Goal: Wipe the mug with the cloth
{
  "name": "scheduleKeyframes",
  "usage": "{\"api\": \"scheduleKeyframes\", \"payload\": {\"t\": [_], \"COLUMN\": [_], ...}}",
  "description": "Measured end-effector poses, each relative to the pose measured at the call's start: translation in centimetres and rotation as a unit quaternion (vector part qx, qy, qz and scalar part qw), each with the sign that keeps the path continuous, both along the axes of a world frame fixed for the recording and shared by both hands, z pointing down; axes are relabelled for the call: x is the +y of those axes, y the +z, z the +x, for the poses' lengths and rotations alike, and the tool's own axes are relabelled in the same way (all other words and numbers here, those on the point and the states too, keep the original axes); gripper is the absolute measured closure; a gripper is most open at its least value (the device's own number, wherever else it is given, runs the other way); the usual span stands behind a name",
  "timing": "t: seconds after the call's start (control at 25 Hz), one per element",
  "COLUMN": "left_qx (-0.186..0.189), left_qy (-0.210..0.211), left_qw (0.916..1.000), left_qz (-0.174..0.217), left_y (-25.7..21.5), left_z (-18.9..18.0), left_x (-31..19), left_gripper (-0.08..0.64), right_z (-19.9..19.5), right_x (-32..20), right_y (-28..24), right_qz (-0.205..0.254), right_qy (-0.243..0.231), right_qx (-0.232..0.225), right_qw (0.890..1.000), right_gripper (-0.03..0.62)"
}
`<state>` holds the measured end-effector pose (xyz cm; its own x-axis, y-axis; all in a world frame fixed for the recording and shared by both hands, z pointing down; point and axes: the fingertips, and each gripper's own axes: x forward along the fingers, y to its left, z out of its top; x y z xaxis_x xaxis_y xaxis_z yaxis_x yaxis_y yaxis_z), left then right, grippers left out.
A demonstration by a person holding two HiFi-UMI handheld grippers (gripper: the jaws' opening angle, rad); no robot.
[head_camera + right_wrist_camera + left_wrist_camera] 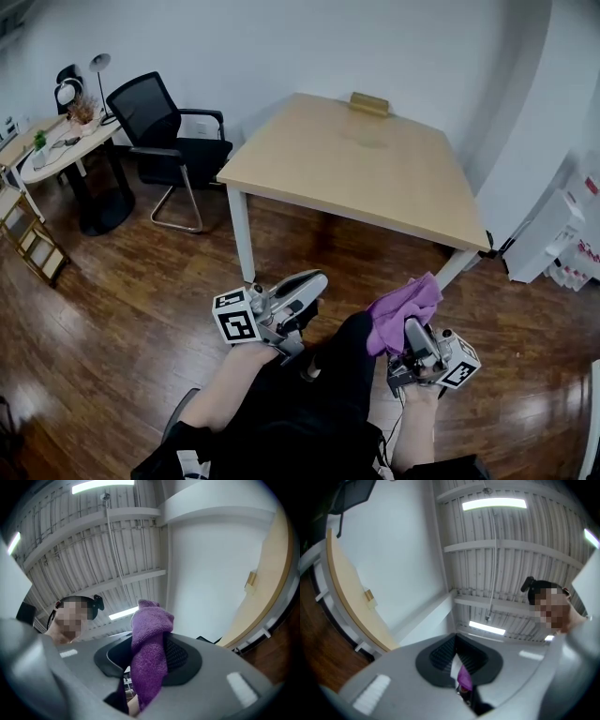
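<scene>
My right gripper (411,330) is shut on a purple cloth (405,307), held low above the person's lap in the head view. In the right gripper view the cloth (149,660) bunches up between the jaws of the right gripper (151,654) and hangs over them. My left gripper (314,283) is to its left at about the same height, shut with nothing in it. In the left gripper view the closed jaws of the left gripper (459,667) leave a narrow slit that shows a sliver of purple. No mug is in any view.
A light wooden table (356,169) stands ahead with a small tan block (368,103) at its far edge. To the left are a black office chair (169,141), a round desk (56,155) and a low wooden shelf (28,239). A white unit (553,234) stands at the right.
</scene>
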<state>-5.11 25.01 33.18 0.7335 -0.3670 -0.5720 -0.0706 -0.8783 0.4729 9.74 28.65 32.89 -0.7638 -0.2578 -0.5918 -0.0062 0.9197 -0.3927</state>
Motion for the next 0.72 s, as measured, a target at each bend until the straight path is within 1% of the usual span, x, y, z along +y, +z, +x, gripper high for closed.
{"api": "scheduleKeyframes", "payload": {"t": [0.12, 0.28, 0.4, 0.72], "left_qx": [0.001, -0.001, -0.001, -0.005], "left_qy": [0.0, -0.001, -0.002, -0.003], "left_qw": [1.0, 1.0, 1.0, 1.0], "left_qz": [0.003, 0.003, 0.002, -0.002], "left_y": [-0.19, -0.13, -0.12, -0.01], "left_z": [0.0, 0.01, 0.1, 0.17], "left_x": [0.04, 0.06, 0.12, 0.22], "left_gripper": [0.558, 0.558, 0.558, 0.558], "right_z": [0.38, 0.17, 0.7, 0.52], "right_x": [-0.21, -0.03, -0.21, -0.26], "right_y": [0.17, -0.2, 0.15, 0.22], "right_qz": [-0.004, -0.01, -0.006, -0.01], "right_qy": [0.005, -0.001, 0.007, 0.006], "right_qx": [-0.001, -0.007, -0.001, 0.001], "right_qw": [1.0, 1.0, 1.0, 1.0], "right_gripper": [0.442, 0.442, 0.442, 0.442]}}
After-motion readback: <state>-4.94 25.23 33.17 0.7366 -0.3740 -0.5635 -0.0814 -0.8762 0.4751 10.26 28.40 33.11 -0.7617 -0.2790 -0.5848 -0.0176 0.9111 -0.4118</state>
